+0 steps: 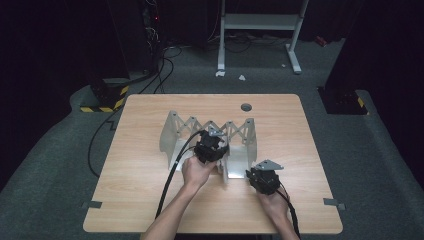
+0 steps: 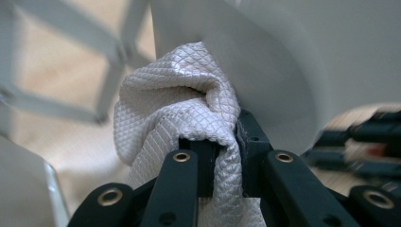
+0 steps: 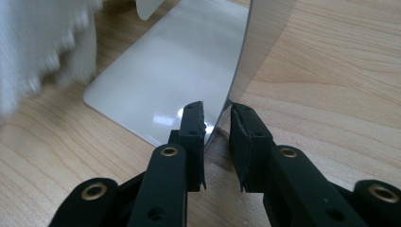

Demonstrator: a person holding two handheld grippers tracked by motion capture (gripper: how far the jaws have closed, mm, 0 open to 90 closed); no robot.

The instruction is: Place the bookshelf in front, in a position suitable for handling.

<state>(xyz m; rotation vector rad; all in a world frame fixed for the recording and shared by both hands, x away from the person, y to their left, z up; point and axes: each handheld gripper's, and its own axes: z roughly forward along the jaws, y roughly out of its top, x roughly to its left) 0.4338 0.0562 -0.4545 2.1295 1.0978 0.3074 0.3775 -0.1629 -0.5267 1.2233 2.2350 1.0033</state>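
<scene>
Left gripper view: I am clamping the cloth (image 2: 175, 109) in the left gripper (image 2: 227, 156), pressing it against the rack (image 2: 265, 71) wall. Right gripper (image 3: 216, 137) is straddling the wall's edge (image 3: 236, 71); contact unclear, probably bracing. Judgement: I am wiping best with short strokes, rack steadied.

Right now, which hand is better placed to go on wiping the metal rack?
Left. Its tool grips the white cloth against the rack's panel; the right tool straddles the rack's end plate.
</scene>
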